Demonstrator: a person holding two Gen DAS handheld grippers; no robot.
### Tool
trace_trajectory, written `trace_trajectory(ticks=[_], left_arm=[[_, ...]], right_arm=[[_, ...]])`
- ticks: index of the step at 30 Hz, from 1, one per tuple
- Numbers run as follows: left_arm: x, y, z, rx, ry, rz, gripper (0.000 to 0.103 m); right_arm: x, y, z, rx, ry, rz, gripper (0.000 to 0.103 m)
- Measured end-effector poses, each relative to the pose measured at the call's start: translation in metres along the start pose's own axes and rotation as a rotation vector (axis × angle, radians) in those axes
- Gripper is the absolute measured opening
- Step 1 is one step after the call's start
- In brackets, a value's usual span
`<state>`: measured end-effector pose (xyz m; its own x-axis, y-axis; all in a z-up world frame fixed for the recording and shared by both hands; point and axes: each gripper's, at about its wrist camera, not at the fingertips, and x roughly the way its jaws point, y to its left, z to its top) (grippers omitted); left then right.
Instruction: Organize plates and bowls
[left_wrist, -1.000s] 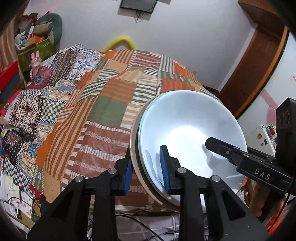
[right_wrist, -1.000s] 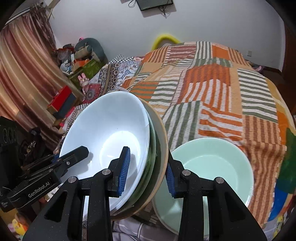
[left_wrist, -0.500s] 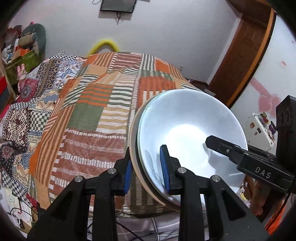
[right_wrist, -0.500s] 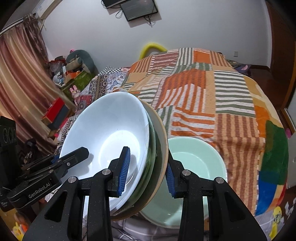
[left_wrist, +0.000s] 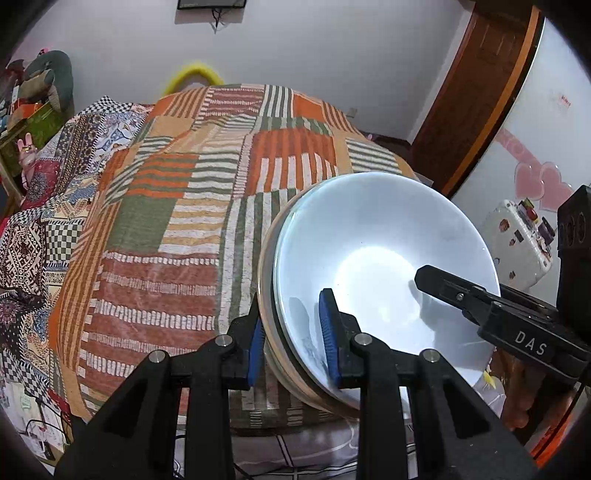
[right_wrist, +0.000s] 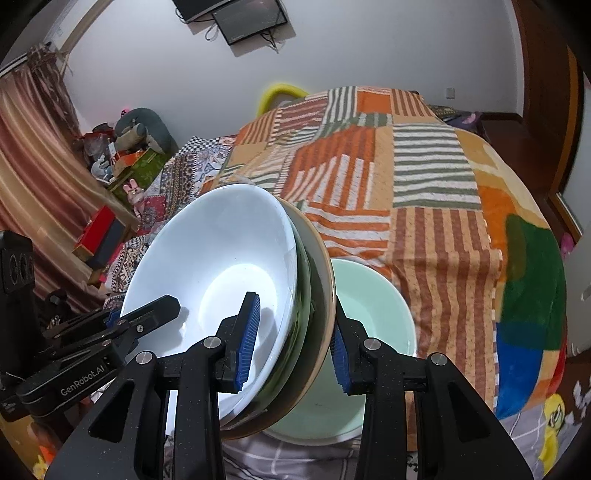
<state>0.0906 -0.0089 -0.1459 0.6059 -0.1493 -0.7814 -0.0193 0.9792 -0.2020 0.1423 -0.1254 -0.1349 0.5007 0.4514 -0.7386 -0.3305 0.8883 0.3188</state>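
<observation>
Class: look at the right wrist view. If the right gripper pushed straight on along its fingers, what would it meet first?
The right gripper is already shut on the rim of the stack, so the stack itself blocks it. Beyond that, probably the green bowl on the bedspread, though depth is unclear.

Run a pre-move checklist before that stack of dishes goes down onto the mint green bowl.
1. Left gripper clamped on the stack's rim: ok.
2. Right gripper clamped on the opposite rim: ok.
3. White bowl nested on top, with a dark green dish and a tan plate beneath it: ok.
4. Stack held level: not ok, tilted in both views.
5. Mint green bowl on the patchwork blanket, visible inside bare: ok.
6. Stack centred over it: cannot tell.
</observation>
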Motion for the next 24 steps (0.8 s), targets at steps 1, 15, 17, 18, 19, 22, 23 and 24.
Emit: trace_trajectory(ticks=[1,15,17,18,19,22,23,24], left_arm=[[0.004,-0.001,0.0,0.002,0.009,0.003,0.027],[0.051,-0.002,-0.006,-0.001,0.118,0.006,0.027],[0.057,-0.003,-0.006,-0.002,0.132,0.003,0.027],[0.059,-0.004,-0.007,-0.002,0.138,0.001,0.027],[0.062,-0.004,-0.007,-0.001,0.145,0.0,0.027],[0.068,-0.004,-0.008,-0.002,0.162,0.0,0.027],[0.069,-0.004,-0.008,-0.002,0.166,0.001,0.027],[0.071,-0.003,-0.009,-0.003,0.173,0.002,0.027]], right_arm=[[0.0,-0.002,-0.001,0.004,0.003,-0.002,0.033],[0.02,-0.021,-0.012,0.062,0.078,-0.026,0.033],[0.023,-0.024,-0.013,0.067,0.086,-0.033,0.033],[0.023,-0.025,-0.013,0.071,0.09,-0.035,0.033],[0.024,-0.026,-0.014,0.075,0.092,-0.036,0.033],[0.026,-0.031,-0.016,0.085,0.103,-0.04,0.033],[0.027,-0.032,-0.017,0.089,0.107,-0.041,0.033],[0.029,-0.033,-0.018,0.092,0.111,-0.041,0.033]])
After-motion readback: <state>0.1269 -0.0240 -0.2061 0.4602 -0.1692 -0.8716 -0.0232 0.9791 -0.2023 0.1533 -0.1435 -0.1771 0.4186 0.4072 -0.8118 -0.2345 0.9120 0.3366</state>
